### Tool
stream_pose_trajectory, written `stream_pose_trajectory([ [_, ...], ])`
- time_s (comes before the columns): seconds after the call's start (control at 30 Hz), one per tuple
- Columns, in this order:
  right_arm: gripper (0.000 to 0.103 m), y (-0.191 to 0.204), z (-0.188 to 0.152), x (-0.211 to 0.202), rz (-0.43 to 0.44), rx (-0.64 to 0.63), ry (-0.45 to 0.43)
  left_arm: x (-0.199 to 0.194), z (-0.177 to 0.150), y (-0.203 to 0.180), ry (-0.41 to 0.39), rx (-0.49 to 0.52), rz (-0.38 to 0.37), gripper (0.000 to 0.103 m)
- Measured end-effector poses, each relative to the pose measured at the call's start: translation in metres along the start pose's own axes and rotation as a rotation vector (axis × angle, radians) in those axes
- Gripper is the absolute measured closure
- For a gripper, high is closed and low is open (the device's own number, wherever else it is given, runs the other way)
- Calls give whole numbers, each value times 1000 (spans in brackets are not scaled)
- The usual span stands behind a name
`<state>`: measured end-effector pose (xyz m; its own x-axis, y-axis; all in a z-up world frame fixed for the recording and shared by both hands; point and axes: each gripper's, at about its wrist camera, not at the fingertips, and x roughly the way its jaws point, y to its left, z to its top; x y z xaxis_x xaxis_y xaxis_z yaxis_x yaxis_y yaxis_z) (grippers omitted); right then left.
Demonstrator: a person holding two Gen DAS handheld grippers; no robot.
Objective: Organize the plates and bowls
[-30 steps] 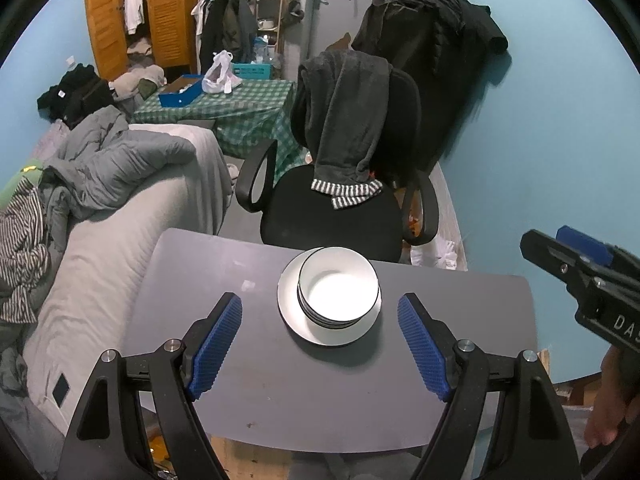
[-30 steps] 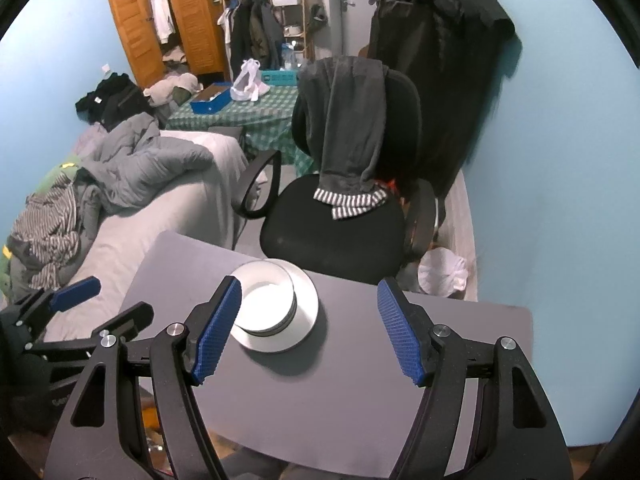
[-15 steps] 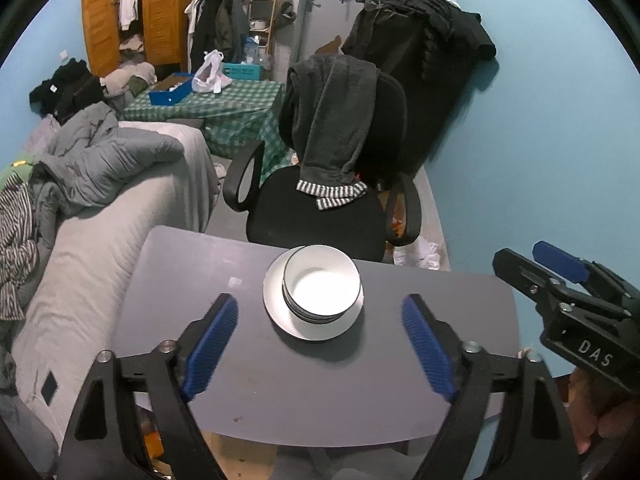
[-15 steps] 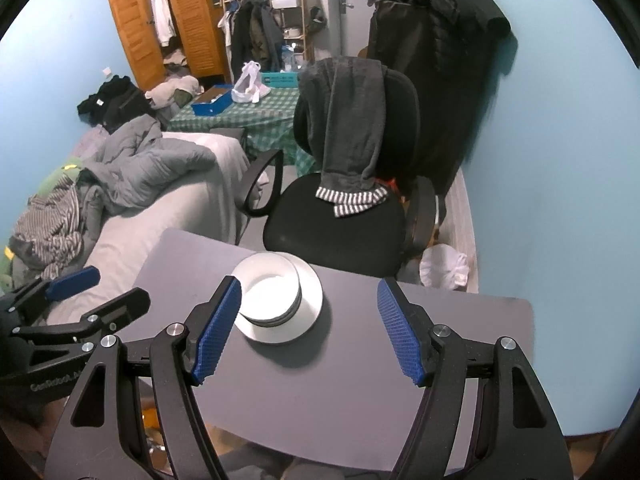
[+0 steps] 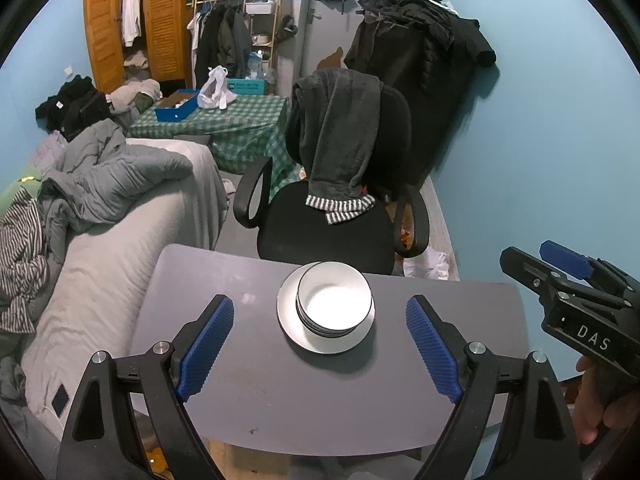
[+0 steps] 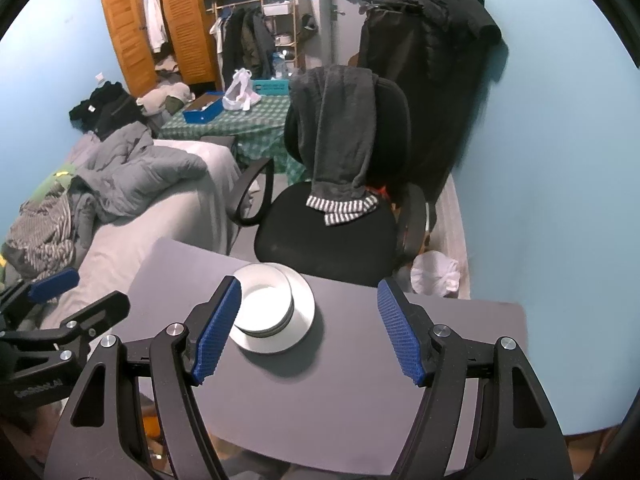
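A stack of white bowls (image 5: 334,304) sits on a white plate (image 5: 289,320) near the far edge of the grey table (image 5: 280,392). My left gripper (image 5: 319,301) hovers above the table on the near side of the stack, open wide, with nothing between its blue pads. In the right wrist view the bowls (image 6: 264,308) and the plate (image 6: 306,318) lie just behind the left finger of my right gripper (image 6: 310,281). That gripper is open and holds nothing. Each gripper shows at the edge of the other's view: the right one (image 5: 560,276) and the left one (image 6: 60,300).
A black office chair (image 5: 332,232) draped with dark clothes stands right behind the table's far edge. A grey bed (image 5: 120,240) with bedding runs along the left. The blue wall (image 5: 540,160) is close on the right. A person's hand (image 5: 600,400) holds the right gripper.
The left gripper's jaws have spread a little wider and its view has drawn back slightly from the bowls. The right gripper has not moved.
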<state>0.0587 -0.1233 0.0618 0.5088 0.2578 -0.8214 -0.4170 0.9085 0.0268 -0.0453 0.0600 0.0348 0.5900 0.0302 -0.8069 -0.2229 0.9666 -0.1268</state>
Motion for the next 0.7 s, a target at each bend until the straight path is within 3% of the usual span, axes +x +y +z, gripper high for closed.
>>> stream_pose_trajectory([
  [0.7,33,4,3,5,1,-1,8,2,3,17,25,-51,5,14],
])
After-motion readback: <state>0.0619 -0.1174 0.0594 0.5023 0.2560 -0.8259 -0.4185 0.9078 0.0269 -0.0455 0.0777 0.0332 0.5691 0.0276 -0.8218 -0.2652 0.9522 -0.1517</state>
